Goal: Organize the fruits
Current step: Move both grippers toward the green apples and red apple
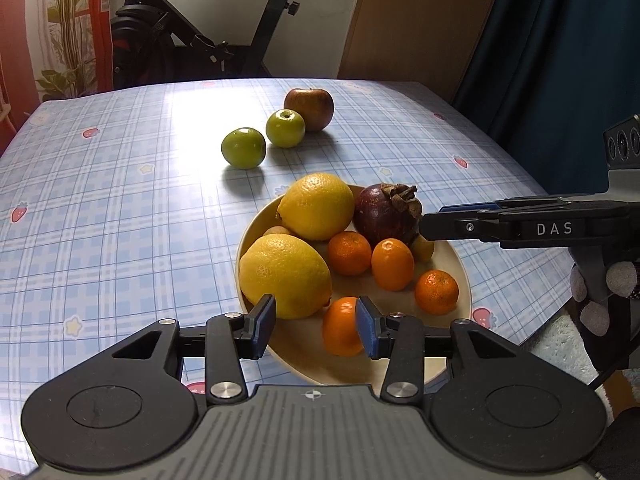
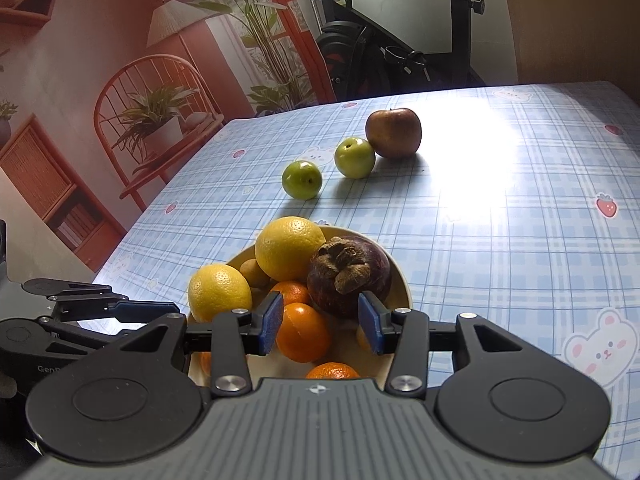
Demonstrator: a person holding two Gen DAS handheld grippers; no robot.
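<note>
A cream bowl holds two lemons, a dark mangosteen, several small oranges and small tan fruits. Two green apples and a red apple lie on the table beyond the bowl. My left gripper is open and empty above the bowl's near edge, next to an orange. My right gripper is open and empty over the bowl, just before the mangosteen; it also shows from the side in the left wrist view.
The table has a blue plaid cloth. An exercise bike stands behind the table's far edge. A dark curtain hangs at the right. A printed wall backdrop stands to the left.
</note>
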